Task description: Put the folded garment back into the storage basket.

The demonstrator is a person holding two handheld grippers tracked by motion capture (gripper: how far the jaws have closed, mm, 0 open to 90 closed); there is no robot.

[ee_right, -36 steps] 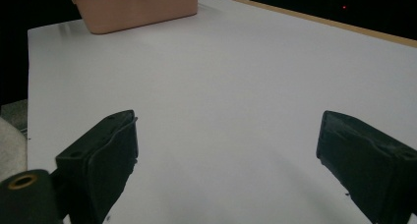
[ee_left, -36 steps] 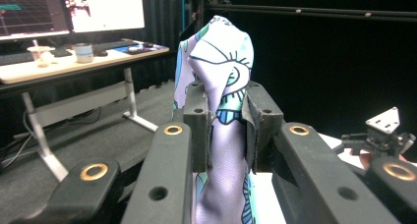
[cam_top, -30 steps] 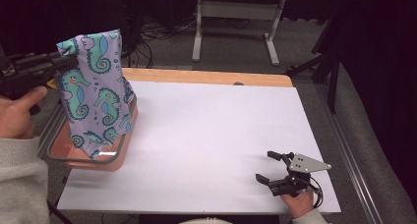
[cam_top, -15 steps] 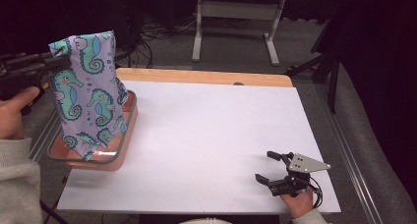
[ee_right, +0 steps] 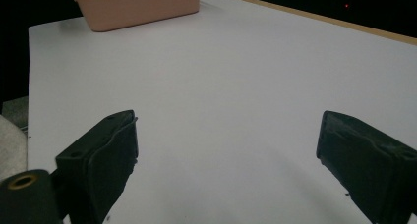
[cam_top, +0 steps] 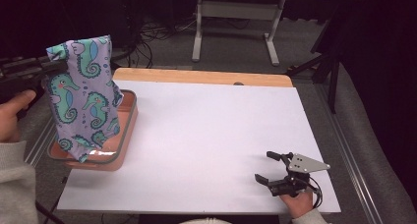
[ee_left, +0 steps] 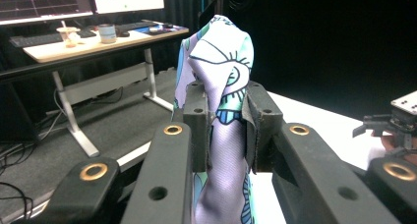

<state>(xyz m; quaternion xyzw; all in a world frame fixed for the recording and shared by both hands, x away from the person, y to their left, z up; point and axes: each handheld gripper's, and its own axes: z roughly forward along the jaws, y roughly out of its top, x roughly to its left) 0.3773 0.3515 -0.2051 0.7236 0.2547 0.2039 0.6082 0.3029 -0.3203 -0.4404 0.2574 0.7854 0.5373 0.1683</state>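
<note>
Lift-out step, by my reading: left gripper [ee_left: 223, 130] pinches the top of the seahorse-print cloth [cam_top: 83, 96], which hangs with its lower end inside the pink bin [cam_top: 125, 135] at the desk's [cam_top: 211, 135] left edge. Next move calls for raising until the hem clears the rim. Right gripper [cam_top: 270, 167] rests on the desk, jaws spread, holding nothing.

Cloth [cam_top: 83, 94] above tray [cam_top: 127, 135], table's left

Left claw [ee_left: 226, 130] raised at the table's left edge, jaws clamped; right claw [cam_top: 272, 168] low, jaws wide apart.
</note>
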